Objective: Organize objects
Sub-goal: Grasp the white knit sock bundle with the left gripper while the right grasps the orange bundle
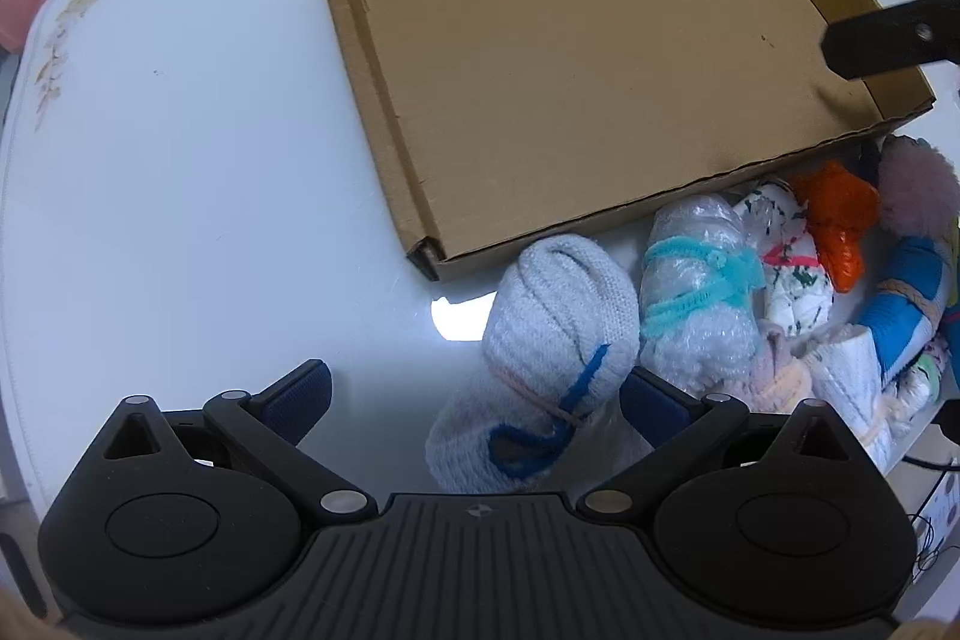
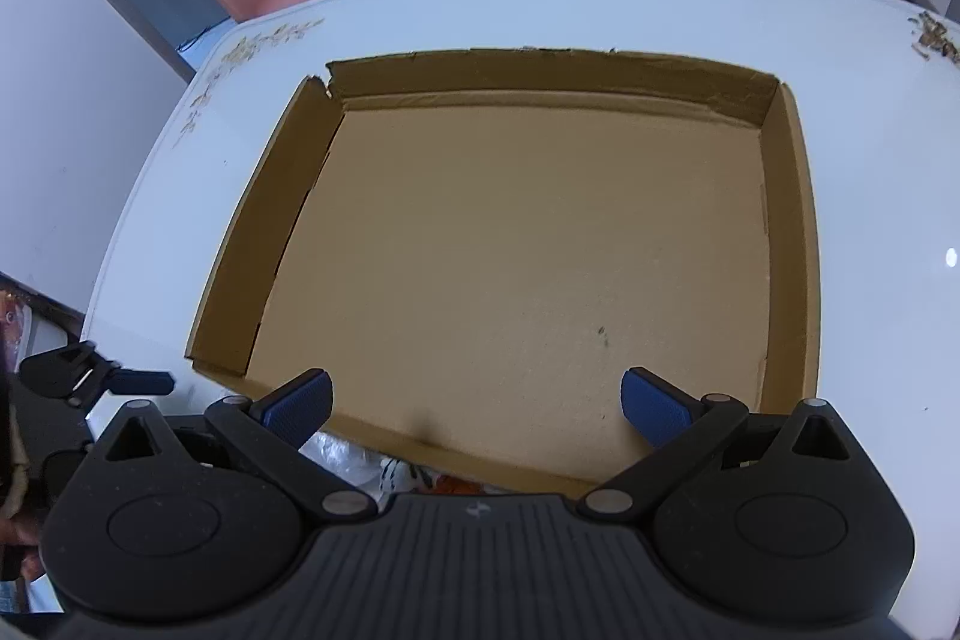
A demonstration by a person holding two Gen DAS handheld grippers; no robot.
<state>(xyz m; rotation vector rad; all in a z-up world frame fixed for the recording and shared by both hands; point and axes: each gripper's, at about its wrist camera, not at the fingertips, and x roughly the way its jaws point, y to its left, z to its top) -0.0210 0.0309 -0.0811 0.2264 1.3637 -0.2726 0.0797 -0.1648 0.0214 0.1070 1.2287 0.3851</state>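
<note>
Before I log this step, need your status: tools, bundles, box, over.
Left tool open above white sock bundle, not gripping. Right tool open over cardboard box, box empty. Bundles piled outside box. Nothing blocking.

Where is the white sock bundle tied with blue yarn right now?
In the left wrist view, the white sock bundle lies on the white table, just below the cardboard tray's near corner, left of the bubble-wrap roll.

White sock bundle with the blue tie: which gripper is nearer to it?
Left. The left gripper hangs open right over the white sock bundle, one finger beside it. The right gripper is open over the empty box, past the pile.
</note>
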